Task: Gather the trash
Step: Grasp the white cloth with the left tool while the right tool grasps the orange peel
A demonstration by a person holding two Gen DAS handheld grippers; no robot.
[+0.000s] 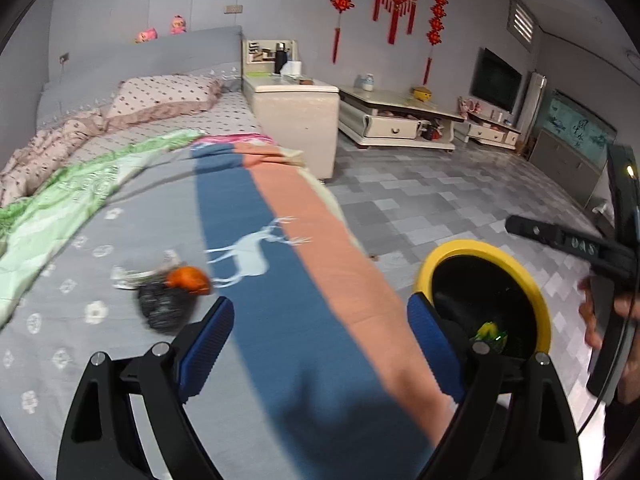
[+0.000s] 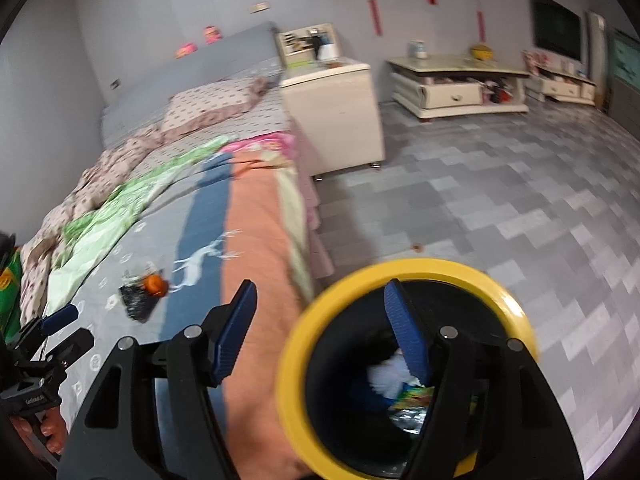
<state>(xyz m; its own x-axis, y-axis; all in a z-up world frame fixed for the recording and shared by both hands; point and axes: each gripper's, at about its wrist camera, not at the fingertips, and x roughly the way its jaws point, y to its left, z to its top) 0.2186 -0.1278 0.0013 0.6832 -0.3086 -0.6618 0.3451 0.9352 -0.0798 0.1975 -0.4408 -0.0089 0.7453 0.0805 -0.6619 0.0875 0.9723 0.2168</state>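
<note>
On the bed [image 1: 120,360], near the deer print: black wrapper [image 1: 162,308], orange piece [image 1: 188,279], clear wrapper [image 1: 132,274], touching. Beside bed: yellow-rimmed bin [image 2: 404,364], litter inside. Left tool [image 1: 320,344] wide open, empty. Right tool [image 2: 324,332] wide open, empty, above bin.

R hand-held gripper [image 2: 322,334] jaws wide apart, empty, over yellow-rimmed bin [image 2: 404,368] w/ wrappers inside, trash pile [image 2: 145,294] on bed [image 2: 168,240], L hand-held gripper [image 2: 48,332] at left edge
</note>
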